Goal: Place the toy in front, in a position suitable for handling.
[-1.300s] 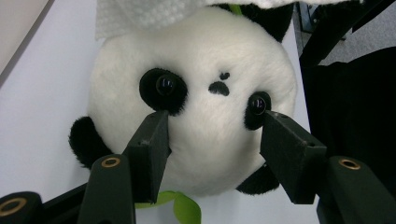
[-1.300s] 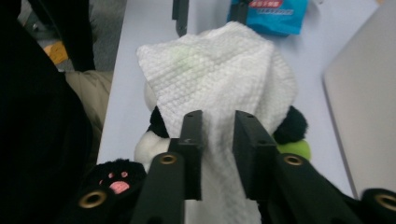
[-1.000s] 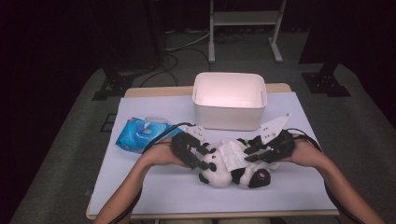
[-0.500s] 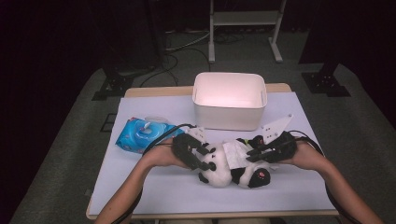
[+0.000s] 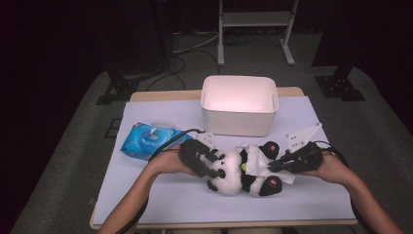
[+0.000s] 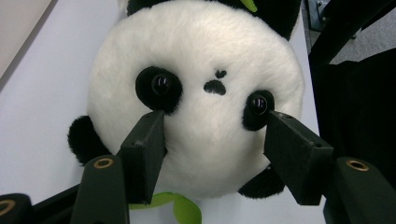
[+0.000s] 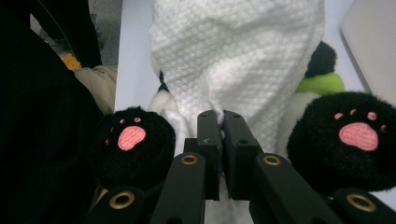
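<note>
Desk (image 5: 160,204) w/ pale cover carries everything; white bin (image 5: 239,105) sits at the far middle, blue wipes pack (image 5: 148,140) far left, both clear of the work. Panda plush (image 5: 241,170) lies on its back near the front centre, long axis running left–right across the desk: head toward your left claw (image 5: 207,163), feet toward your right claw (image 5: 271,165). Left claw is clenched on the panda's head, pads pressing either cheek. Right claw has just been closing and is now pinched on the white wipe (image 7: 233,60) draped over the belly, between the two black paws. The wipe's free length lies away from you along the body, so I'd drag along that axis; open desk in front and right gives room.
</note>
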The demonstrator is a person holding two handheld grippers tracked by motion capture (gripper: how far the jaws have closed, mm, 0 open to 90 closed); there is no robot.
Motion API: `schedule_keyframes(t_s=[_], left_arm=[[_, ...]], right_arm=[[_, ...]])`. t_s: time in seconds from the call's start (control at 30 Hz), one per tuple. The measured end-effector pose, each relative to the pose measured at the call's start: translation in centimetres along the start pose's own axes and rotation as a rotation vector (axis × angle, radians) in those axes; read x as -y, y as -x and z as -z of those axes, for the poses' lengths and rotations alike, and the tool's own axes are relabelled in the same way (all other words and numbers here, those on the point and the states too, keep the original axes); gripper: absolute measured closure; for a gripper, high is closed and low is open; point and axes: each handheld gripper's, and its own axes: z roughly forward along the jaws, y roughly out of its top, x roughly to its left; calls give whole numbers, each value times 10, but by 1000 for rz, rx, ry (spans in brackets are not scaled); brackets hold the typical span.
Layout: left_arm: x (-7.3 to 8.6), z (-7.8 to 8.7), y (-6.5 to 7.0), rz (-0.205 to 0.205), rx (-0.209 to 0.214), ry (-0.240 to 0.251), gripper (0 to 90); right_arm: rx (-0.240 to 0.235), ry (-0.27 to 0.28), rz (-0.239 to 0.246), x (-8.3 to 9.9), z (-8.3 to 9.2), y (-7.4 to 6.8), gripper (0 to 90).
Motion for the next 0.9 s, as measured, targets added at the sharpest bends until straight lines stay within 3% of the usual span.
schedule_keyframes(t_s=[0.33,0.37,0.43,0.53,0.9], left_arm=[[0,-1,-1,4,-2,-1,371],[0,-1,-1,4,-3,-3,369],[-1,-1,0,5,-3,-6,370],[-2,-1,1,1,-8,-12,369],[-2,-2,3,-9,-16,-13,361]], right_arm=[[23,-24,8,-6,1,1,833],[33,-26,11,-11,1,2,763],[23,-23,8,-13,0,3,755],[9,-5,12,-23,-2,4,668],[-28,-43,48,-55,-28,10,685]])
